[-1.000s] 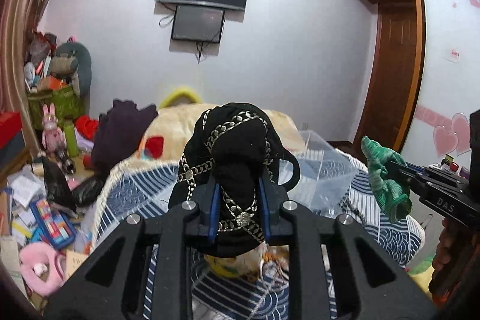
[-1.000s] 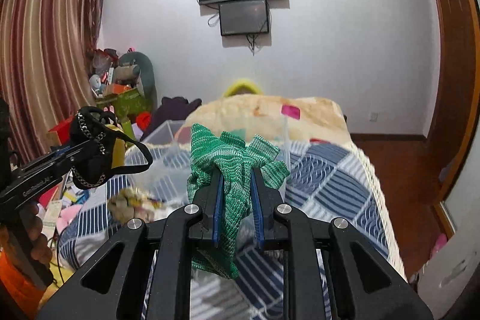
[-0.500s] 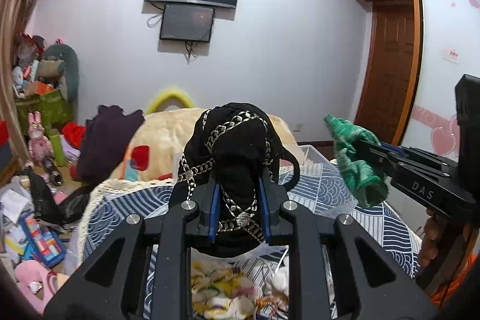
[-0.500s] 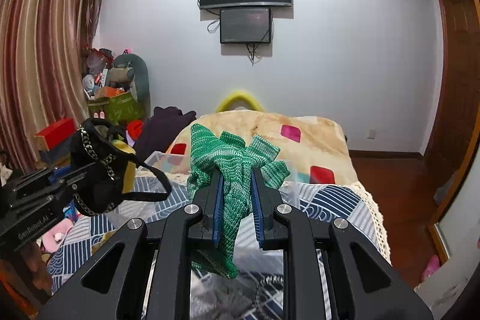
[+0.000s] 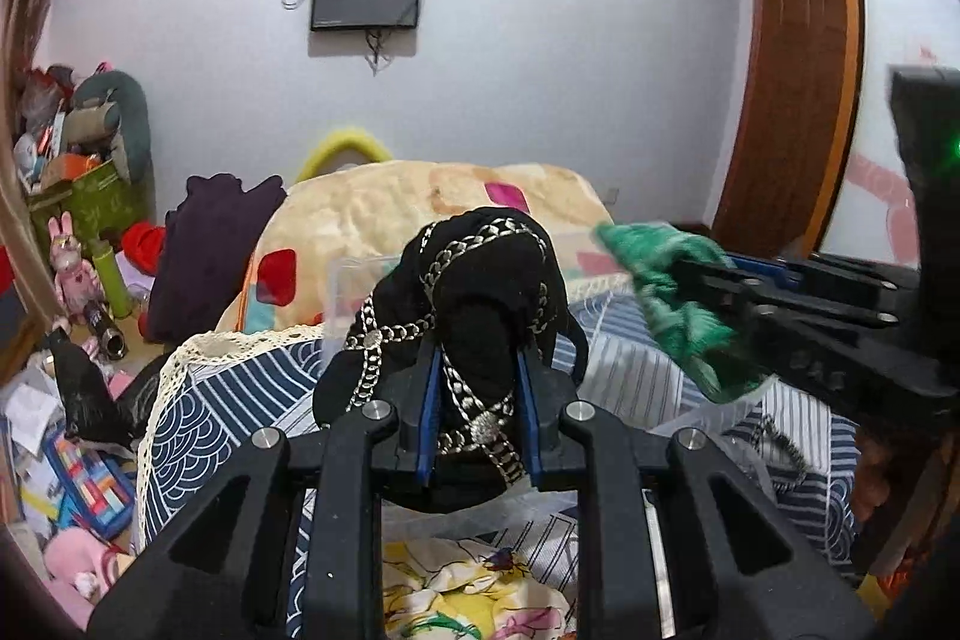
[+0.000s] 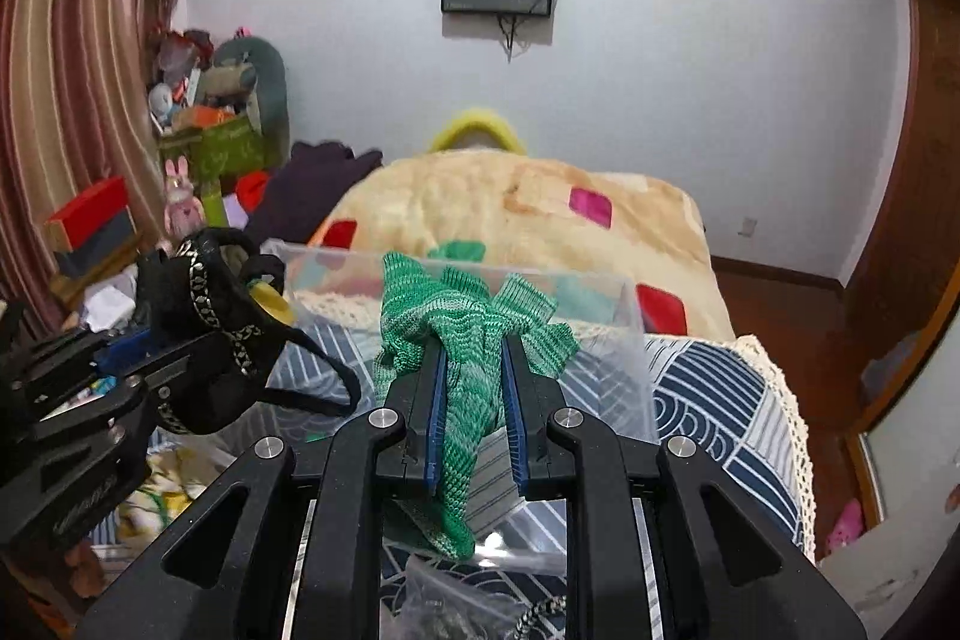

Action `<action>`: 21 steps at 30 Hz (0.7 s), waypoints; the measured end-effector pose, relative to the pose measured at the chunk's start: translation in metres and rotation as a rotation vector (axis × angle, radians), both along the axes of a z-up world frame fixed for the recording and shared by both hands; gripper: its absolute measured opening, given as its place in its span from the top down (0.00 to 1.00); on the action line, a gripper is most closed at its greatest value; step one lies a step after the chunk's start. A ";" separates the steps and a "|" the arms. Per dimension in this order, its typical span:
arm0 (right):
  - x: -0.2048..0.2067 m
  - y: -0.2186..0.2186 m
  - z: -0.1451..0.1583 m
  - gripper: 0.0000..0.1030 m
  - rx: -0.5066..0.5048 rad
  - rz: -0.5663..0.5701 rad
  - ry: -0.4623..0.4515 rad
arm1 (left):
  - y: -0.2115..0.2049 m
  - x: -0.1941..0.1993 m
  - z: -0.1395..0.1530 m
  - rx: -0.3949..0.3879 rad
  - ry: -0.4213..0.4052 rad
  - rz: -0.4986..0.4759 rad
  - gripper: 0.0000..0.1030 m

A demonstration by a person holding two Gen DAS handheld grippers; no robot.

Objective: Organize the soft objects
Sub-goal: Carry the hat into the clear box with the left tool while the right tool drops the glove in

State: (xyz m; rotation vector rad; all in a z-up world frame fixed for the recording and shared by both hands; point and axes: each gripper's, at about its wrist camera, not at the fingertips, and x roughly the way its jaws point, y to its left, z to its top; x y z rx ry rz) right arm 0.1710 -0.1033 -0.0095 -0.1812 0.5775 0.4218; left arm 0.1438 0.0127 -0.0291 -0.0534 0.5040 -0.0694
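My left gripper (image 5: 477, 370) is shut on a black fabric item with silver chain trim (image 5: 480, 292), held above the bed. It also shows at the left of the right wrist view (image 6: 204, 328). My right gripper (image 6: 474, 370) is shut on a green knitted cloth (image 6: 468, 334), held over a clear plastic bin (image 6: 624, 340). The green cloth also shows in the left wrist view (image 5: 678, 304), to the right of the black item. The bin's far rim shows behind the black item (image 5: 354, 280).
The bed has a blue patterned cover (image 5: 216, 412) and a beige blanket (image 5: 384, 214). A yellow floral cloth (image 5: 456, 592) lies below my left gripper. Toys and clutter (image 5: 66, 280) crowd the floor at left. A wooden door (image 5: 792, 100) stands at right.
Both grippers have moved forward over the bed and bin, still holding their cloths. The right gripper with the green cloth has come closer to the left one.
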 end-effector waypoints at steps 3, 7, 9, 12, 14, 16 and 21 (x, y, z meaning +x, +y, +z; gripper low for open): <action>0.004 0.007 -0.009 0.85 -0.039 0.015 0.034 | -0.006 0.009 -0.006 0.026 0.040 -0.008 0.79; 0.005 0.011 -0.015 0.85 -0.084 0.036 0.054 | -0.003 0.025 -0.016 0.008 0.116 -0.006 0.79; 0.004 0.011 -0.016 0.85 -0.098 0.040 0.062 | -0.001 0.028 -0.020 -0.006 0.143 -0.009 0.78; 0.005 0.011 -0.017 0.85 -0.104 0.041 0.072 | -0.001 0.026 -0.022 -0.026 0.151 -0.021 0.75; 0.004 0.010 -0.016 0.84 -0.104 0.041 0.071 | -0.003 0.024 -0.021 -0.024 0.150 -0.029 0.70; 0.003 0.010 -0.014 0.81 -0.092 0.044 0.073 | -0.003 0.021 -0.018 -0.034 0.148 -0.042 0.66; -0.006 0.009 -0.007 0.71 -0.063 0.065 0.062 | -0.005 0.010 -0.009 -0.029 0.122 -0.047 0.61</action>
